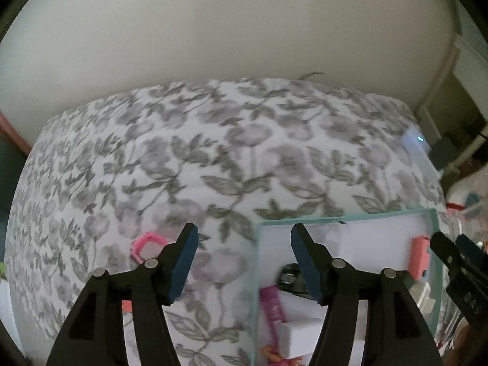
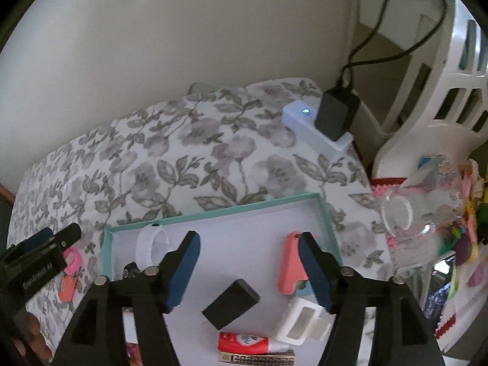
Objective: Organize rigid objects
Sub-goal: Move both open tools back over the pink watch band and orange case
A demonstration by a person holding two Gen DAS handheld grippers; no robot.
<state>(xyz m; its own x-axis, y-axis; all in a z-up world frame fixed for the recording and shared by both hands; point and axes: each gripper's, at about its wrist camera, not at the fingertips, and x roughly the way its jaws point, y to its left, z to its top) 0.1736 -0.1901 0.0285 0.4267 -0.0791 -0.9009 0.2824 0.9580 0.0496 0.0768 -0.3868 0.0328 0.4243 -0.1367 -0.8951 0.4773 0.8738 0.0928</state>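
A shallow white box with a teal rim point(image 2: 213, 213) lies on a floral bedspread. In it are a black block point(image 2: 230, 303), a salmon case point(image 2: 289, 265), a white ring point(image 2: 152, 242), a white windowed piece point(image 2: 300, 323) and a red-and-white tube point(image 2: 244, 343). My right gripper point(image 2: 248, 250) hovers open above the box, nothing between its fingers. My left gripper point(image 1: 244, 244) is open and empty over the box's left rim point(image 1: 257, 274). A pink ring point(image 1: 146, 244) and an orange piece point(image 2: 67, 288) lie on the bedspread left of the box.
A white power unit with a blue light point(image 2: 305, 122) and a black adapter point(image 2: 335, 113) sit at the bed's far right corner. Right of the bed are a white plastic basket point(image 2: 442, 91) and a clear bag of colourful toys point(image 2: 427, 213). A wall stands behind.
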